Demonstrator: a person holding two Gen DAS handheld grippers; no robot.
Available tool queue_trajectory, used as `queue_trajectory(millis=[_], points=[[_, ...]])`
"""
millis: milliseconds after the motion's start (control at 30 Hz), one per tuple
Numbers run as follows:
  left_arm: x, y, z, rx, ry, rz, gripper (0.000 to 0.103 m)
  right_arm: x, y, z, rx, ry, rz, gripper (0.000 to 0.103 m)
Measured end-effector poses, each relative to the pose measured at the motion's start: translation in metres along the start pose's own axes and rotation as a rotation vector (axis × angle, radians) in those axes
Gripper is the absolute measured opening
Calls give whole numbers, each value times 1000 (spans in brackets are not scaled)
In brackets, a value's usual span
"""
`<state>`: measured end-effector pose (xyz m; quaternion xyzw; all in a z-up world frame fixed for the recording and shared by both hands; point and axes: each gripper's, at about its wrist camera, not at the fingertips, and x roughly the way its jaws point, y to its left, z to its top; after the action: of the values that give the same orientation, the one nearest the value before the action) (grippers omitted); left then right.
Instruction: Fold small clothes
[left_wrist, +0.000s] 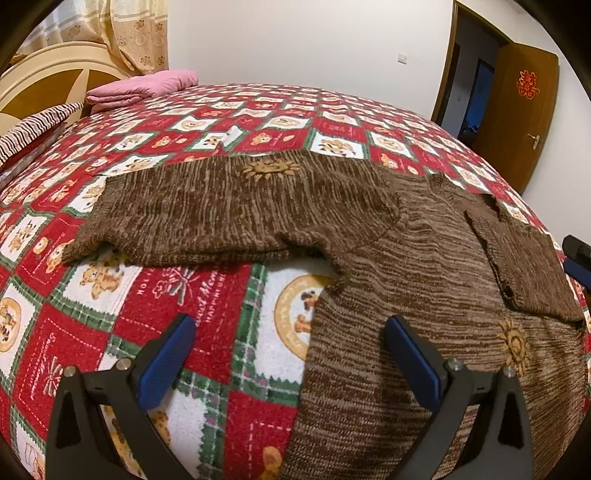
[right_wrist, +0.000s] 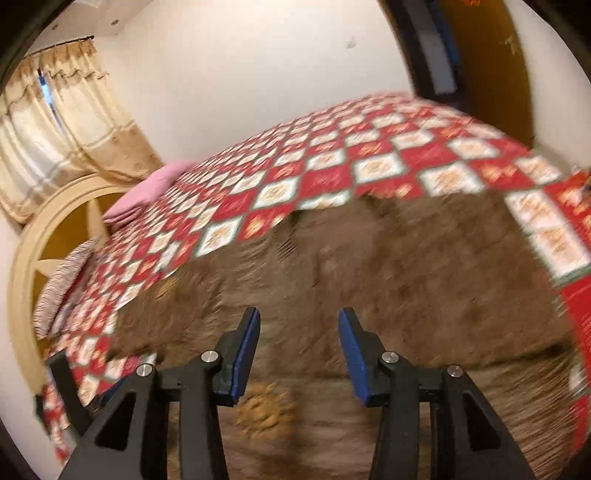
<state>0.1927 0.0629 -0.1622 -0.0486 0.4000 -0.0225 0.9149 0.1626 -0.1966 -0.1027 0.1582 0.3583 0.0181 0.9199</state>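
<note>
A small brown knit sweater (left_wrist: 406, 266) with sun patches lies on the red patterned bedspread (left_wrist: 207, 295). One sleeve (left_wrist: 229, 214) stretches out to the left; the other sleeve (left_wrist: 528, 269) is folded over the body at the right. My left gripper (left_wrist: 291, 354) is open and empty, just above the sweater's left side edge. In the blurred right wrist view the sweater (right_wrist: 369, 266) fills the middle. My right gripper (right_wrist: 299, 350) is open and empty above it, near a sun patch (right_wrist: 264, 410). The right gripper's tip also shows in the left wrist view (left_wrist: 578, 264).
A folded pink cloth (left_wrist: 144, 86) and a striped pillow (left_wrist: 33, 127) lie near the cream headboard (left_wrist: 48, 81) at the far left. Curtains (right_wrist: 55, 129) hang behind. A wooden door (left_wrist: 517, 110) stands open at the right.
</note>
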Motion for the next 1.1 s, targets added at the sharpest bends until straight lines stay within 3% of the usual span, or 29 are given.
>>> queue_trajectory(millis=[133,233,367,533,767,900,1033,1100], points=[[0,0,0,1,-1,1,103,29,17,-13,-83,80,-60,33],[0,0,0,2,-1,1,103,51,28,-29,-152,128,-93,33],[0,0,0,1,-2,1,103,57,34,-35,-202,96,-154,33],[0,0,-1,1,-3,0,103,56,29,-36,-179,81,-133,34],[-3,5,-1,-7,15,-17,103,29,27,-42,-157,-49,-141,34],[-29,42,-1,-152,-18,-57,103,25,28,-42,-163,-73,-138,42],[-41,111,17,-350,-75,-29,103,28,29,-42,-165,-58,-145,45],[-37,139,26,-452,-68,-84,100,31,28,-41,-163,-46,-151,45]])
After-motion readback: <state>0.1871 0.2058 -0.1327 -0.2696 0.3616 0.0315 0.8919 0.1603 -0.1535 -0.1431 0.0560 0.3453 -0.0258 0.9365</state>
